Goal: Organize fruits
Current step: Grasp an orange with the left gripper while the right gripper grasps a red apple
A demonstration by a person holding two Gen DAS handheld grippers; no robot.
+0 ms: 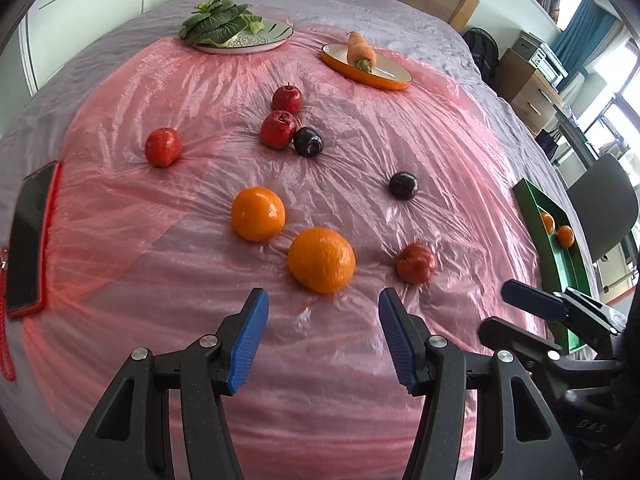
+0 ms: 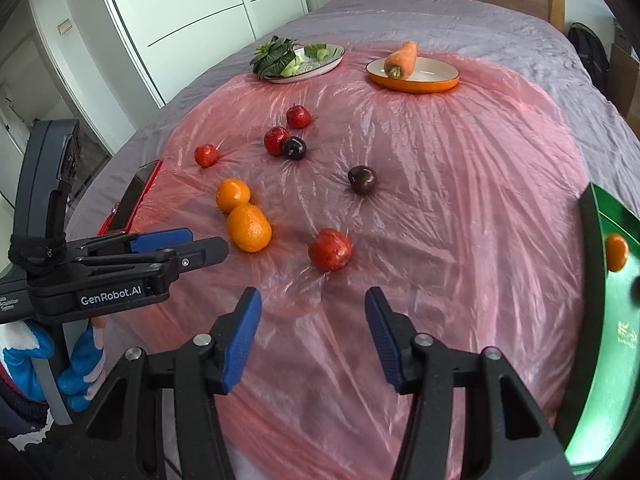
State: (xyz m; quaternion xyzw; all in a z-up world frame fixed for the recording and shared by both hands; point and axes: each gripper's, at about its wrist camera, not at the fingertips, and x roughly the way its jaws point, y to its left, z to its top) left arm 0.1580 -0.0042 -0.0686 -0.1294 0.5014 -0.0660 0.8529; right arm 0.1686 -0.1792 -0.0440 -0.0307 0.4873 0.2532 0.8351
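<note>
Fruit lies loose on a pink plastic sheet (image 1: 460,152) over a bed. Two oranges (image 1: 321,260) (image 1: 258,214) lie nearest, just beyond my left gripper (image 1: 323,306), which is open and empty. A red apple (image 2: 330,249) lies just ahead of my right gripper (image 2: 313,306), also open and empty. Farther off are three more red apples (image 1: 163,147) (image 1: 279,129) (image 1: 287,98) and two dark plums (image 1: 308,141) (image 1: 403,185). A green tray (image 1: 560,248) at the right holds two small oranges (image 1: 565,236).
A plate of leafy greens (image 1: 224,26) and an orange dish with a carrot (image 1: 362,54) sit at the far side. A phone in a red case (image 1: 30,244) lies at the left. A chair (image 1: 604,204) and cabinets stand right of the bed.
</note>
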